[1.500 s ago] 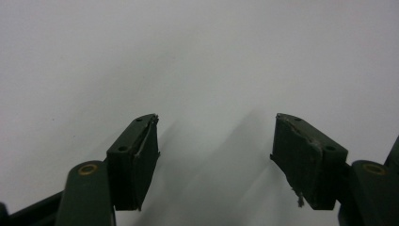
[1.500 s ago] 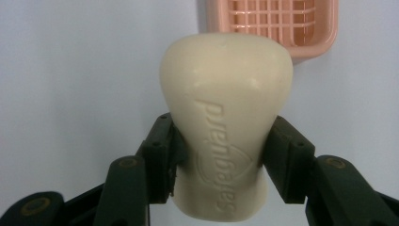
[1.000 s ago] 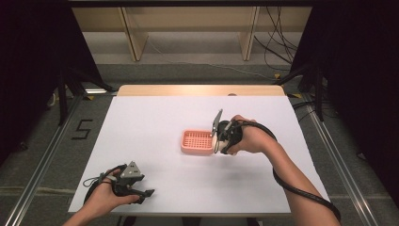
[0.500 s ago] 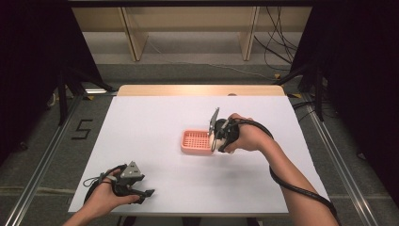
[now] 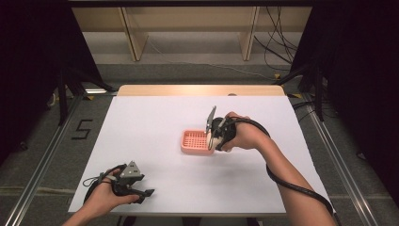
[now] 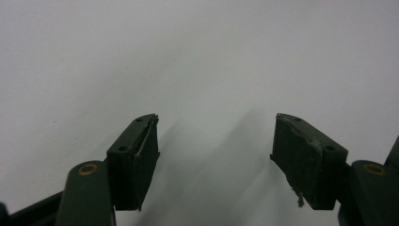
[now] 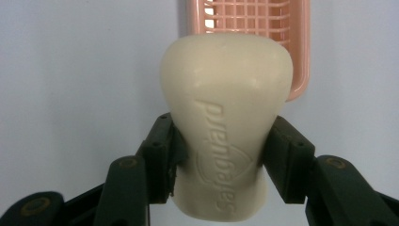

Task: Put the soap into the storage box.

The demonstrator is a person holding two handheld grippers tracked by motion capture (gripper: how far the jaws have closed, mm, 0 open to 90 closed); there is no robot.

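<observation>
A cream bar of soap (image 7: 225, 117) with raised lettering sits between the jaws of my right gripper (image 7: 221, 155), which is shut on its narrow waist. Just past the soap lies a pink slotted soap dish (image 7: 254, 23). From above, the right gripper (image 5: 215, 134) hovers at the right edge of the pink dish (image 5: 194, 141) near the middle of the white table (image 5: 150, 122). My left gripper (image 5: 141, 193) rests low at the table's front left corner. Its jaws (image 6: 214, 155) stand wide open over bare white surface.
The white tabletop ends in a wooden strip (image 5: 197, 90) at the far side. Beyond it stand shelf legs (image 5: 134, 37) and loose cables (image 5: 277, 47) on the floor. A cable (image 5: 291, 183) trails from the right gripper along the forearm.
The right gripper with the soap has shifted slightly left, closer over the dish's right edge. The left hand has kept still.
</observation>
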